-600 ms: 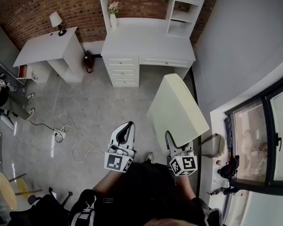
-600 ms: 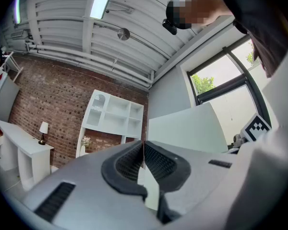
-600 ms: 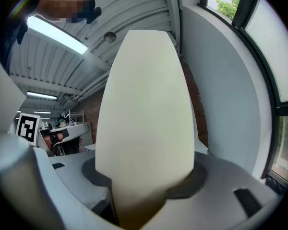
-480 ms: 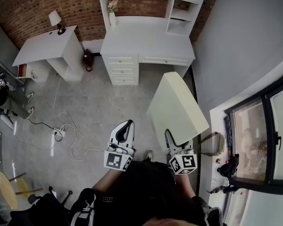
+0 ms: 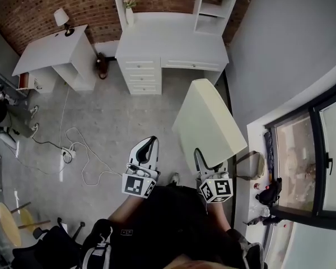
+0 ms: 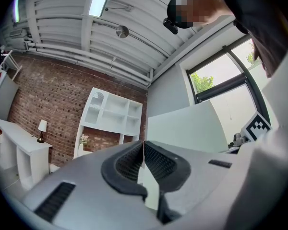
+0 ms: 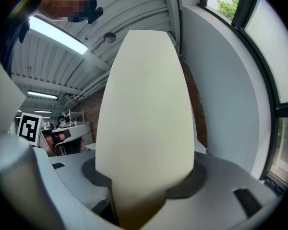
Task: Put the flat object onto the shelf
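Observation:
A large flat cream board (image 5: 209,125) is held up at a slant at my right, with my right gripper (image 5: 200,162) shut on its near edge. In the right gripper view the board (image 7: 144,104) fills the middle and rises from between the jaws of that gripper (image 7: 143,188). My left gripper (image 5: 149,147) is held beside it at the left, shut with nothing in it. Its pads (image 6: 153,159) meet in the left gripper view, where the board (image 6: 187,128) shows behind them. The white shelf unit (image 5: 210,10) stands on a white desk (image 5: 171,43) ahead.
A vase with flowers (image 5: 129,13) stands on the desk's left side. A smaller white table (image 5: 45,58) with a lamp (image 5: 61,20) is at the far left. Cables and a power strip (image 5: 73,153) lie on the grey floor. A window sill with a bag (image 5: 256,166) runs along the right.
The desk and shelf unit have slid a little up and left in the head view. Both grippers and the board keep nearly the same pose.

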Available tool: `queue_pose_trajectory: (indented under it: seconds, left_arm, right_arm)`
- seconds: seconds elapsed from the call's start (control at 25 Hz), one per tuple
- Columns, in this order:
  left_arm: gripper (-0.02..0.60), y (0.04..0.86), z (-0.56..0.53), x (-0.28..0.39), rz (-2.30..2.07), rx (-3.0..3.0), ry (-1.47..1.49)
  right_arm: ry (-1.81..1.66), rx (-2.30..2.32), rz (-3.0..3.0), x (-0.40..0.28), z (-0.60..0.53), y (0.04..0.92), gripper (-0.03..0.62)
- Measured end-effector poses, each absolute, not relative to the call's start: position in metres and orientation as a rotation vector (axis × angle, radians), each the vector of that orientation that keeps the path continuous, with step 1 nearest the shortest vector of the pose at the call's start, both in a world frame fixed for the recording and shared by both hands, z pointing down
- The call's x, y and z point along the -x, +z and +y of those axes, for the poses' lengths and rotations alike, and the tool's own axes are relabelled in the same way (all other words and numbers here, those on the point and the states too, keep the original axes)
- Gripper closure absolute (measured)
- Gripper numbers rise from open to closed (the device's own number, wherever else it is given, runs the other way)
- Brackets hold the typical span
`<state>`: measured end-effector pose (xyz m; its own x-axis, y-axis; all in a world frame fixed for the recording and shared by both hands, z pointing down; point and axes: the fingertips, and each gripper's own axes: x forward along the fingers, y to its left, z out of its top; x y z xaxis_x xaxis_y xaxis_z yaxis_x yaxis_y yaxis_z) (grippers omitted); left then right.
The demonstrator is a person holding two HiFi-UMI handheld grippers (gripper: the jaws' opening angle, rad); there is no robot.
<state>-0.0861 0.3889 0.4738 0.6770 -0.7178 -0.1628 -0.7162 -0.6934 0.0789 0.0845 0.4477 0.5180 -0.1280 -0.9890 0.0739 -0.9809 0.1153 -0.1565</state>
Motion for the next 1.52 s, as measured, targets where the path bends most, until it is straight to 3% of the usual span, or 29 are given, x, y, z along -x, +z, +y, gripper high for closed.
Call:
queue_pose_trajectory:
  seconds: [0.44,0.76,1.12,1.52]
  left_arm:
    - [0.566,0.478,0.395,0.041,-1.255,-2.884,-0.276]
    - [0.565,0.504,0.368,0.052,-1.348,-2.782,-0.204]
    - [0.566,0.524,0.242,0.036,-1.292,-2.766,-0.215]
    - [0.566,0.488,0.045,0.051,-1.231,-2.847,-0.286]
  right_arm:
    - [-0.280,1.990,2.357,-0.126,0.451,0.536,0.309]
    - [-0.375,1.946,2.389,-0.139,0.418,0.557,0.309]
    - [-0.392,2.019,2.418,-0.150,0.306,0.571,0.308]
    - [-0.268,2.080,2.370,-0.135,0.118,0.521,0.307]
